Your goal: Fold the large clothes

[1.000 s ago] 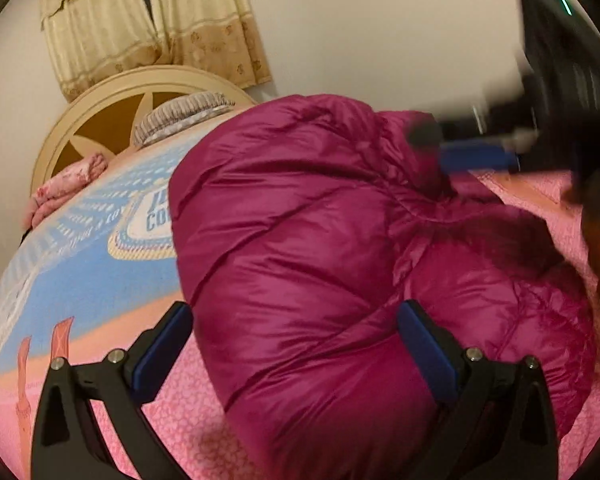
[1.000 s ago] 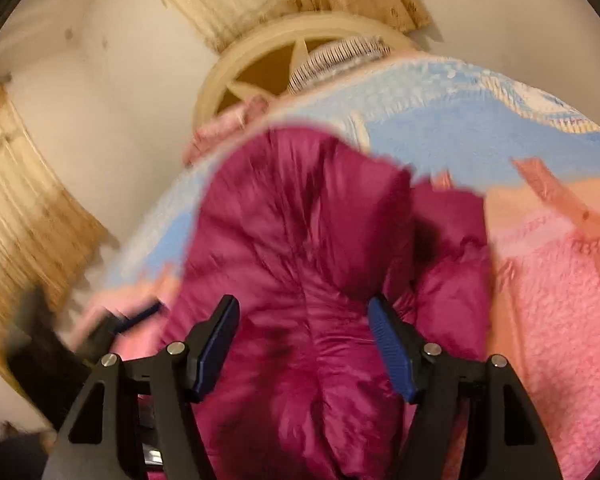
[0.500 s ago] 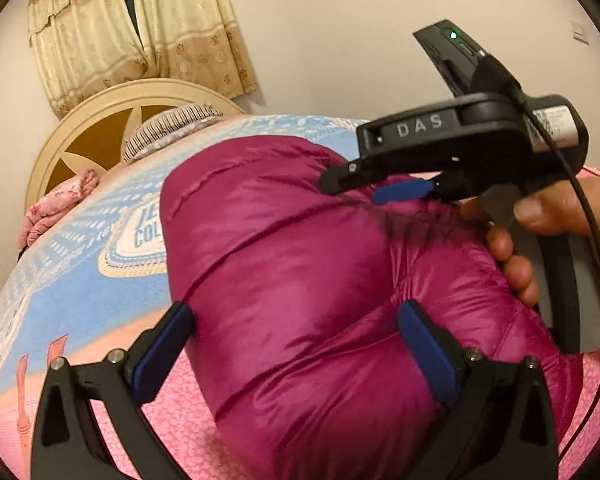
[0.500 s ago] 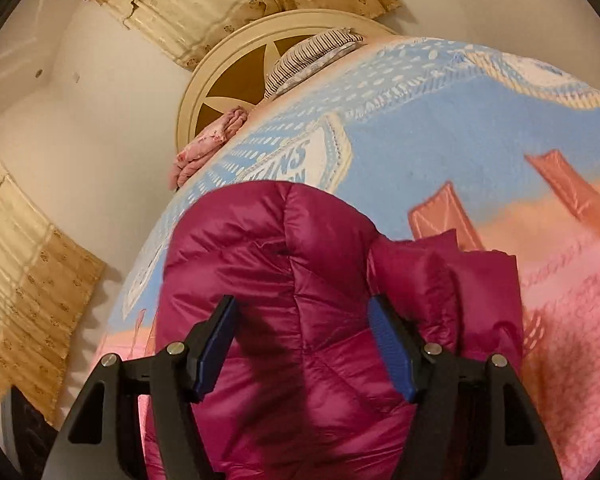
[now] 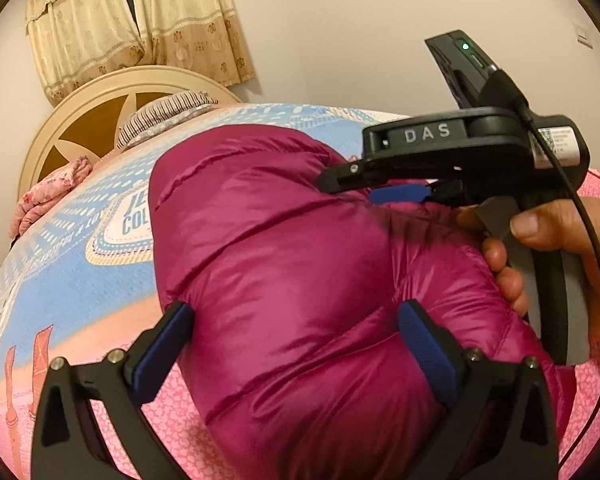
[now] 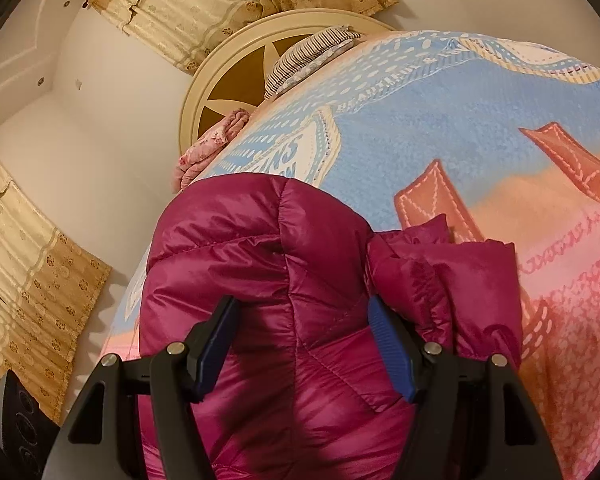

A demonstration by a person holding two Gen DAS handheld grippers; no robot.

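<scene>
A puffy magenta down jacket (image 5: 300, 272) lies bundled on the bed; it also shows in the right wrist view (image 6: 284, 280). My left gripper (image 5: 296, 340) is open, its blue pads spread on either side of the jacket's near bulge. My right gripper (image 6: 304, 340) is open, low over the jacket's top, with a folded sleeve or flap (image 6: 440, 272) to its right. The right gripper also shows in the left wrist view (image 5: 384, 188), held by a hand at the jacket's right side; its jaws are seen edge-on there.
The bed carries a blue, peach and pink printed blanket (image 5: 60, 264). At its head stand a round cream headboard (image 5: 80, 120), a striped pillow (image 5: 160, 116) and a pink floral bundle (image 5: 48, 196). Curtains (image 5: 132, 20) hang behind. A white wall is at right.
The right gripper swung in from a blurred sweep and settled over the jacket's right side. The jacket went from a loose heap to a rounder, tidier bundle. The left gripper barely moved.
</scene>
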